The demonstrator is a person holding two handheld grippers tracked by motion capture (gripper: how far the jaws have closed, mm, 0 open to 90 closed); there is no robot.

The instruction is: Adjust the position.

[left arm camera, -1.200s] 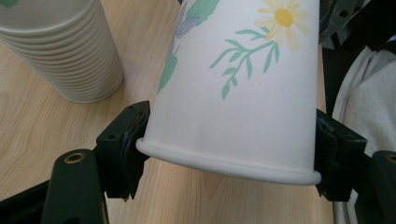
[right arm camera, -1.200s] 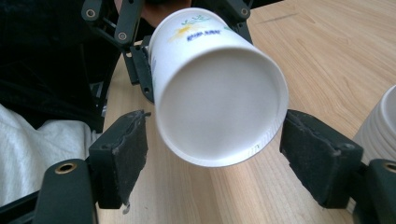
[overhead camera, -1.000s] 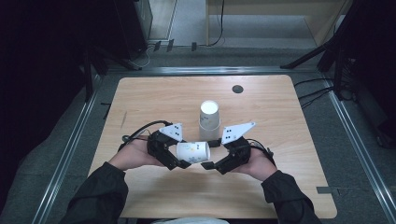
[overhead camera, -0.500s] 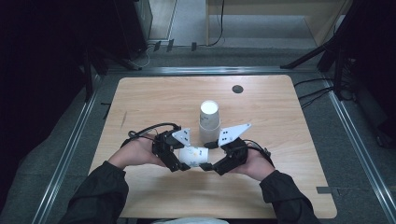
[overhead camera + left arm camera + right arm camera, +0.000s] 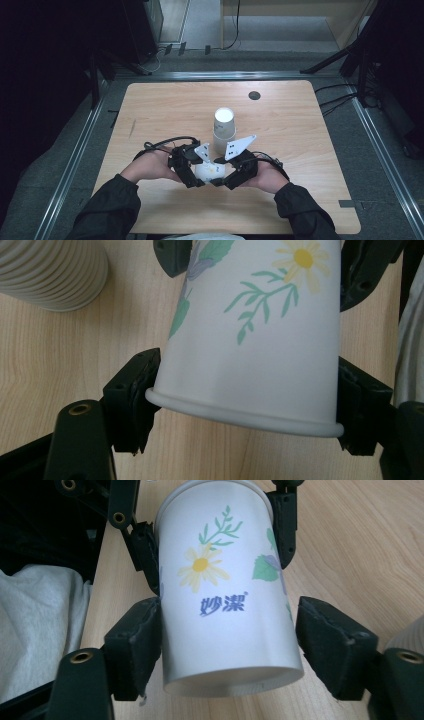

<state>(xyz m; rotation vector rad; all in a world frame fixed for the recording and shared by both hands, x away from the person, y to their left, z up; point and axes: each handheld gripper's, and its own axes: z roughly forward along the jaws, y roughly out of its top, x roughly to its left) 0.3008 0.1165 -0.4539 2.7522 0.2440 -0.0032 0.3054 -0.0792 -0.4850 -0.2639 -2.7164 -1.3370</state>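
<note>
white flowered paper cup held between my two grippers, low over the near middle of the wooden table

my left gripper is clamped on the rim end of the white paper cup with the printed daisy and green leaves; in the left gripper view both black pads press its sides. my right gripper straddles the cup's base end; its jaws have just been closing with the cup between them, the left pad touches the wall, and the right pad shows a thin gap. the cup lies on its side between my hands, just above the light wooden table. a stack of ribbed white paper cups stands upright just behind it, apart.
</note>
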